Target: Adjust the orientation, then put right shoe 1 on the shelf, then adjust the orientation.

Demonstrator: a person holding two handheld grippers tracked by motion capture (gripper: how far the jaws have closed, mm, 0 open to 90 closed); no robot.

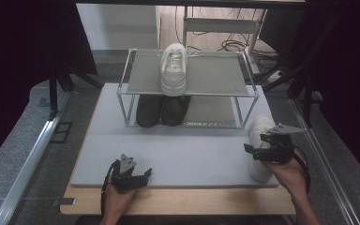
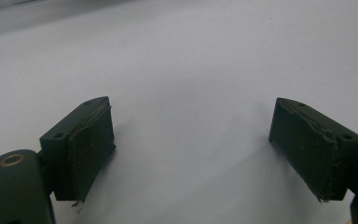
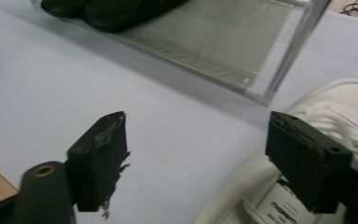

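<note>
Right hand-held gripper (image 1: pixel 252 149) hovers open-jawed beside the white sneaker (image 1: pixel 260 150) lying at the desk's (image 1: pixel 178 154) right edge, a light, soft shoe best pinched at its firm collar, while the left hand-held gripper (image 1: pixel 146 174) sits open, empty.

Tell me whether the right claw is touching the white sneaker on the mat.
Cannot tell. In the right gripper view, the right claw stands open, one jaw overlapping the white sneaker; no plain contact or gap shows. The high view is no clearer.
</note>
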